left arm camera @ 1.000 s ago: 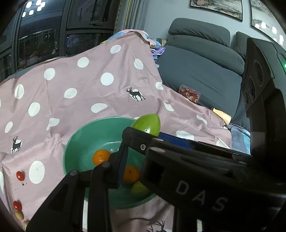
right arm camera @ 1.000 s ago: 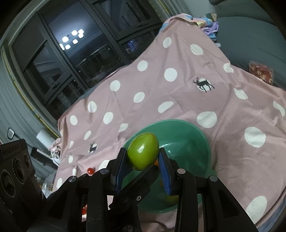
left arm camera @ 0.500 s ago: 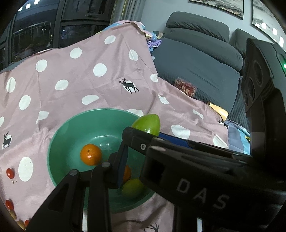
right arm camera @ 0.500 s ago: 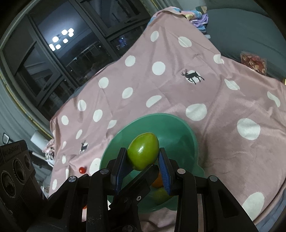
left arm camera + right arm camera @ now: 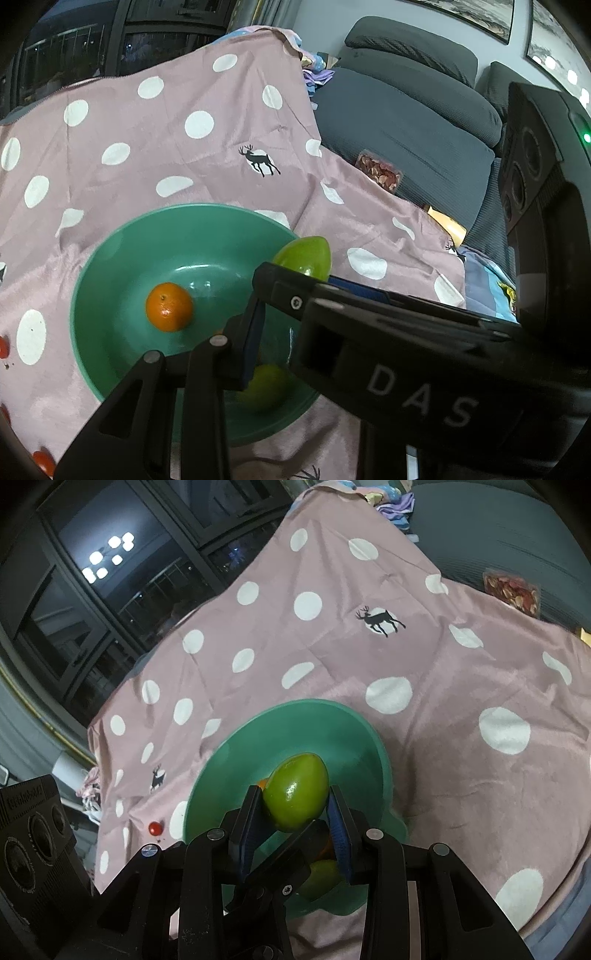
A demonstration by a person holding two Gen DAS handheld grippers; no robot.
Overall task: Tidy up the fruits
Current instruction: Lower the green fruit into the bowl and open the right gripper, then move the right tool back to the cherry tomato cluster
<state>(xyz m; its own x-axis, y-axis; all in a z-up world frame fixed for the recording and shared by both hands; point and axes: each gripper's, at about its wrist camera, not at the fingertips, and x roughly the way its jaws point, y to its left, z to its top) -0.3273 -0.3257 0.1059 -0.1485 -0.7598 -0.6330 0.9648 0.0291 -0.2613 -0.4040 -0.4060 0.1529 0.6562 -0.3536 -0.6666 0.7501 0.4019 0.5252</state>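
My right gripper (image 5: 295,806) is shut on a green oval fruit (image 5: 295,797), held just above the inside of a green bowl (image 5: 332,705). In the left wrist view that fruit (image 5: 304,254) shows over the bowl's (image 5: 184,210) right rim. An orange (image 5: 169,306) and another green fruit (image 5: 266,384) lie in the bowl; a second orange is mostly hidden. My left gripper (image 5: 280,328) hovers over the bowl, shut with nothing seen in it. Its right finger is hidden behind the right gripper's black body.
The bowl stands on a pink polka-dot cloth (image 5: 184,147). Small red tomatoes (image 5: 155,827) lie on the cloth left of the bowl. A grey sofa (image 5: 406,122) with a packet of red snacks (image 5: 380,173) is behind. Dark windows are at the back left.
Both grippers have come down towards the bowl, which now looks larger and nearer. The green fruit has moved over the bowl's inside, still gripped the same way.
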